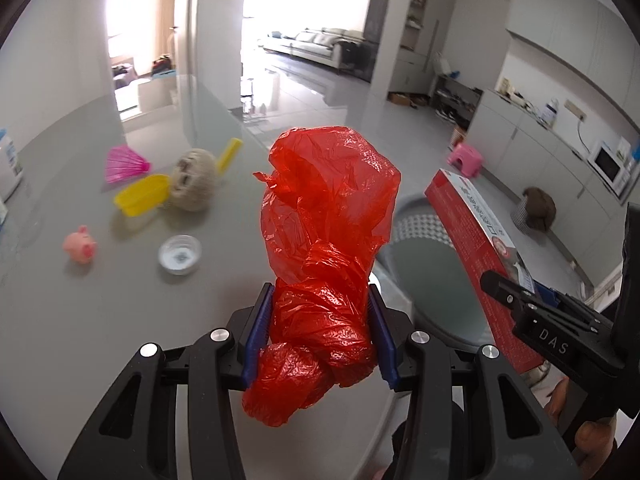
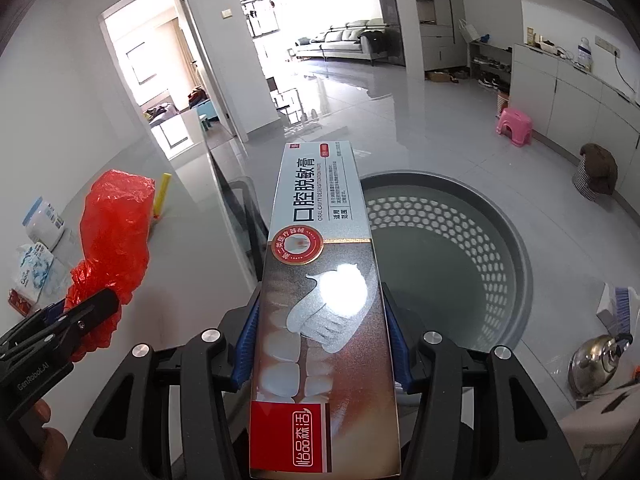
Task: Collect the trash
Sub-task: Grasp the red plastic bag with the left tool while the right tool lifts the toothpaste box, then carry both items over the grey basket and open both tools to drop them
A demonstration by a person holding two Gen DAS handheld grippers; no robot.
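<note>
The left claw (image 1: 320,332) pinched a red plastic bag (image 1: 324,248) and the right claw (image 2: 322,344) a toothpaste box (image 2: 320,280) near the seemingly empty perforated bin (image 2: 460,256), neither dropped yet.

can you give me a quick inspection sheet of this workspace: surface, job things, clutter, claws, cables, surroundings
surface: grey table, glossy, toys at its far side
job's things: red plastic bag and toothpaste box, both held up off the table; grey perforated basket on the floor beyond the table edge, nothing seen inside
clutter: pink pig, clear dish, yellow scoop, plush toy, pink fan; tissue pack, kettle
grippers: left claw shut on the bag; right claw shut on the box
cables: one hangs from a wall socket above the counter
surroundings: pink stool, sofa, open doorway
</note>
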